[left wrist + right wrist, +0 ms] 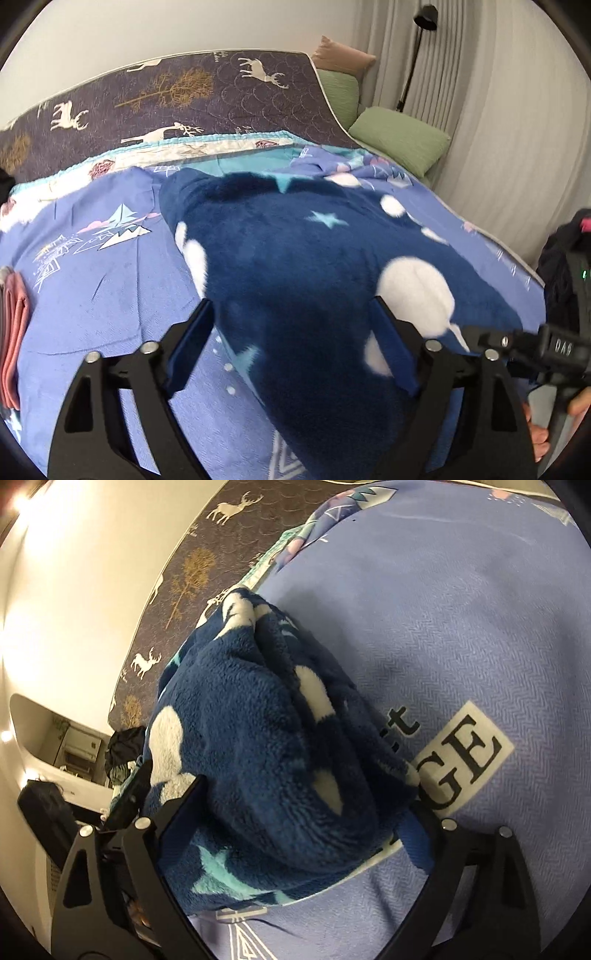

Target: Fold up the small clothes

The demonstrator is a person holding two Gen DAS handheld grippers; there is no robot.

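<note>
A dark blue fleece garment (295, 258) with white dots and pale stars lies on the lilac bed sheet (110, 288). My left gripper (291, 347) stands open over its near end. The left finger (192, 347) is on bare sheet just beside the fleece edge, and the right finger (391, 350) is above the fleece. In the right wrist view the same fleece garment (258, 757) is bunched in thick folds on the sheet (461, 627). My right gripper (299, 823) is spread wide around this bundle, and the fleece fills the gap between the fingers.
Folded pink cloth (14, 332) lies at the sheet's left edge. Two green pillows (399, 136), a black floor lamp (410, 74) and a curtain stand far right. A dark deer-print cover (184, 99) runs behind. A person's hand (576, 406) grips a black handle at right. Dark clothes (123, 746) are heaped beside the bed.
</note>
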